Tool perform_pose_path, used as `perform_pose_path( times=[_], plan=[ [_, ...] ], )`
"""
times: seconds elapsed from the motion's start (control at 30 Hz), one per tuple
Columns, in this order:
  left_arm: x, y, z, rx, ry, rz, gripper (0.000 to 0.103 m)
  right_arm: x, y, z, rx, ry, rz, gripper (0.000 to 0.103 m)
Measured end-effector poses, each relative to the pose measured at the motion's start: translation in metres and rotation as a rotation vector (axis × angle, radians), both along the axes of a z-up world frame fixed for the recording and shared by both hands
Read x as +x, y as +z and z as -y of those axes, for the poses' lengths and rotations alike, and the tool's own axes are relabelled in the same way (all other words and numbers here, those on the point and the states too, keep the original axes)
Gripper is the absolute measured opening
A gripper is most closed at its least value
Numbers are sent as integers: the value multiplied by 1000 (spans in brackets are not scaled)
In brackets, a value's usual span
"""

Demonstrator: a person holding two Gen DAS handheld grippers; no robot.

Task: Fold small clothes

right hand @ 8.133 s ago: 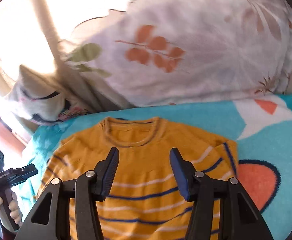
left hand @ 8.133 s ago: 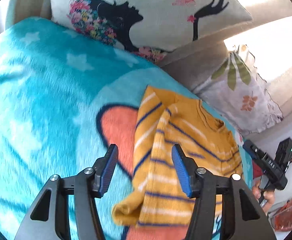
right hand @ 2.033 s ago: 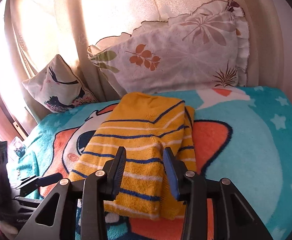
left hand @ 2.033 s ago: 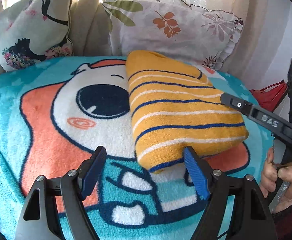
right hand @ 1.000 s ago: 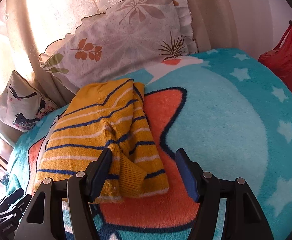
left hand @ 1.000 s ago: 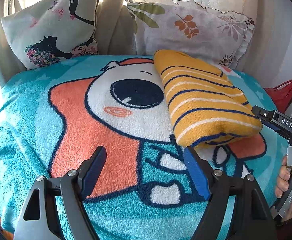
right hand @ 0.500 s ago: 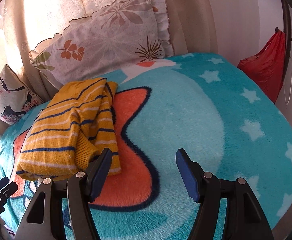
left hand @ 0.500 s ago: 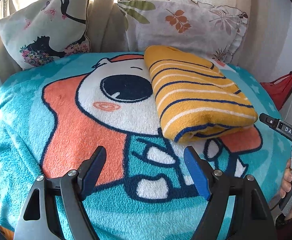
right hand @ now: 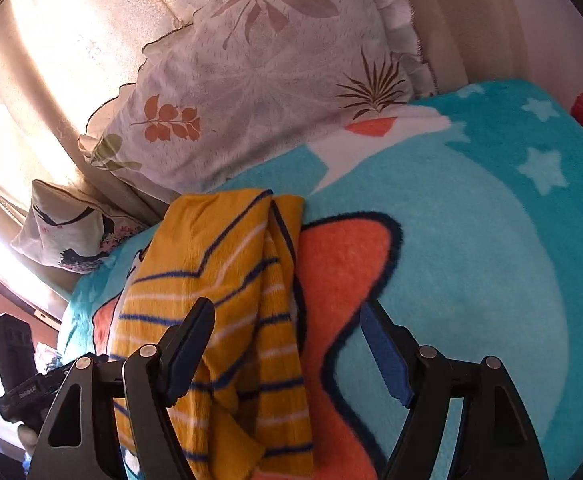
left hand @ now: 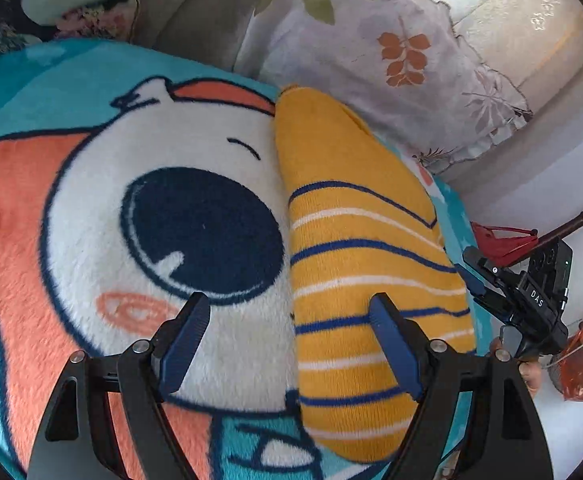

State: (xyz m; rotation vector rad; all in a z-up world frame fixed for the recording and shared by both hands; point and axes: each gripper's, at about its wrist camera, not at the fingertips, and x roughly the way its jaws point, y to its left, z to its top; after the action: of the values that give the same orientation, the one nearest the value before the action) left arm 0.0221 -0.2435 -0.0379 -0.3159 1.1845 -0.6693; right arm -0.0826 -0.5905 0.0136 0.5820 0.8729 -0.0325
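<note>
While the folded yellow striped sweater (left hand: pixel 355 248) lies on the cartoon blanket (left hand: pixel 91 208), the left tongs (left hand: pixel 287 344) stand wide over its near left edge, gripping nothing. Just having opened further, the right tongs (right hand: pixel 287 344) also stand wide and empty, the sweater's right edge between their fingers. A leaf-print pillow (right hand: pixel 259 68) lies beyond.

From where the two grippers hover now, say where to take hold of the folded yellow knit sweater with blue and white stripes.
Grip the folded yellow striped sweater at its rounded folded edge beside the blanket's white face, coming in low from that side. That edge is one closed bulge; the opposite side shows loose layered edges that would likely splay open.
</note>
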Motion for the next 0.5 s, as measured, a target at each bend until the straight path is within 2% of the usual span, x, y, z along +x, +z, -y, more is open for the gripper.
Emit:
perform_pose_path(
  times=[0.07, 0.2, 0.23, 0.27, 0.3, 0.33, 0.37, 0.4, 0.47, 0.5],
  plan=[
    [17, -11, 11, -65, -37, -60, 82, 24, -12, 1, 59, 38, -23, 82],
    [32, -12, 34, -99, -64, -53, 87, 63, -36, -6, 54, 70, -78, 85],
    [31, -11, 41, -96, -76, -41, 88, 69, -39, -8, 42, 68, -64, 86],
    [30, -10, 48, -85, -98, -27, 83, 73, -38, -11, 24, 70, -40, 82],
    [26, -7, 54, -93, -131, -27, 70, 78, -39, -16, 21, 98, -49, 69],
    [22, -3, 58, -77, -137, -18, 58, 83, -39, -21, 43, 141, -52, 38],
    [20, 6, 58, -68, -128, 9, 49, 85, -36, -25, 70, 146, -49, 32],
    [19, 15, 57, -89, -131, 18, 45, 85, -30, -30, 68, 138, -40, 27],
    [21, 36, 52, -126, -129, 39, 42, 85, -8, -46, 41, 185, 9, 25],
    [20, 48, 49, -118, -122, 64, 42, 85, 5, -55, 31, 208, 41, 25]
  ],
)
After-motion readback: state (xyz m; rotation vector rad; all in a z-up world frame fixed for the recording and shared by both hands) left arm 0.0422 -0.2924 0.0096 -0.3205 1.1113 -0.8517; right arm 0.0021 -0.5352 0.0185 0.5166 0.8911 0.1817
